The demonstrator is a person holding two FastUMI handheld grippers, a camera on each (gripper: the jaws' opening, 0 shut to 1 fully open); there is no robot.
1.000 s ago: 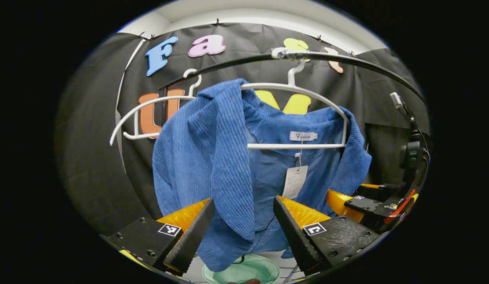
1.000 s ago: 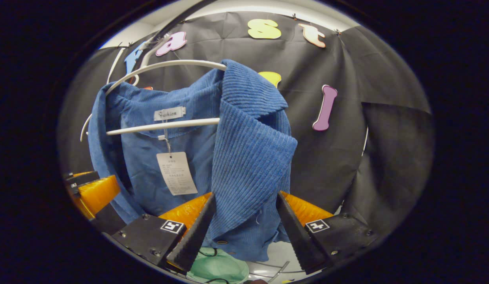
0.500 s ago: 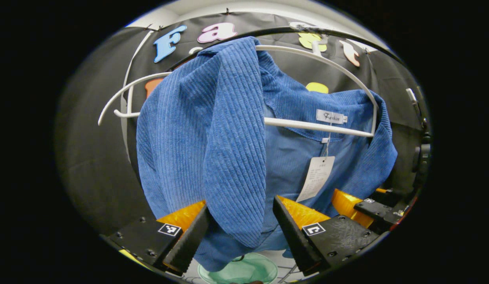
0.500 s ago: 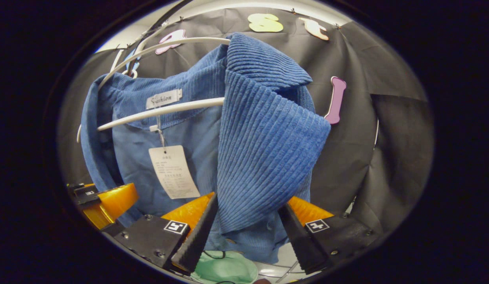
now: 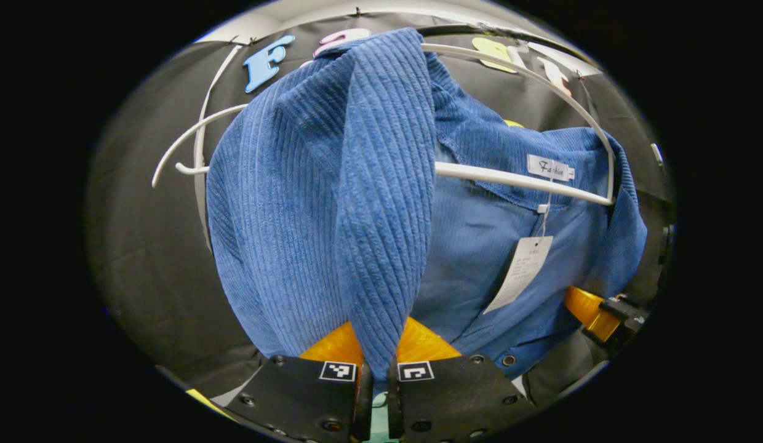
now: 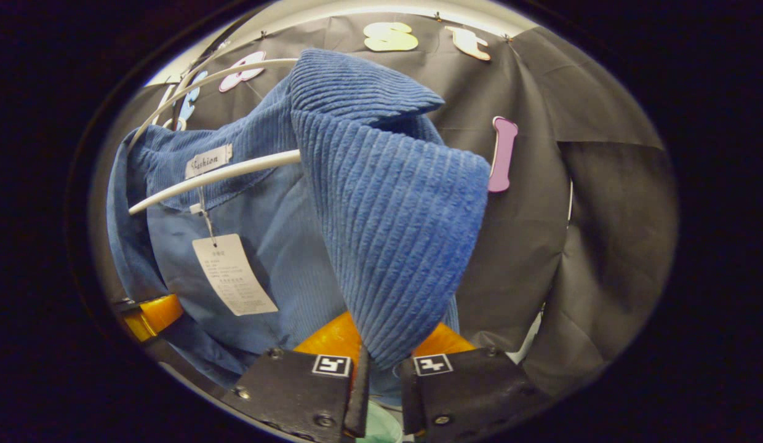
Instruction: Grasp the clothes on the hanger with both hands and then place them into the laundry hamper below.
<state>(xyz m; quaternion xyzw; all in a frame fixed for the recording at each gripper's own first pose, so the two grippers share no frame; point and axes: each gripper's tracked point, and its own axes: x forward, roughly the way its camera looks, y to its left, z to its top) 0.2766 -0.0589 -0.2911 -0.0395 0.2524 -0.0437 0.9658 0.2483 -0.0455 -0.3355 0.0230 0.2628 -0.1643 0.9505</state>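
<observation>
I have the left gripper (image 5: 379, 384) clamped on one lapel of the blue jacket (image 5: 307, 203) and the right gripper (image 6: 381, 381) clamped on the other; the jacket hangs on the white hanger (image 5: 511, 178), so both sides should lift off evenly toward the hamper below.

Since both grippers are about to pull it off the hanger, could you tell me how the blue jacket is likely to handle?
Probably floppy: the jacket drapes in folds over the hanger. Its thick ribbed cloth likely grips well. The collar may snag the hanger's bar.
</observation>
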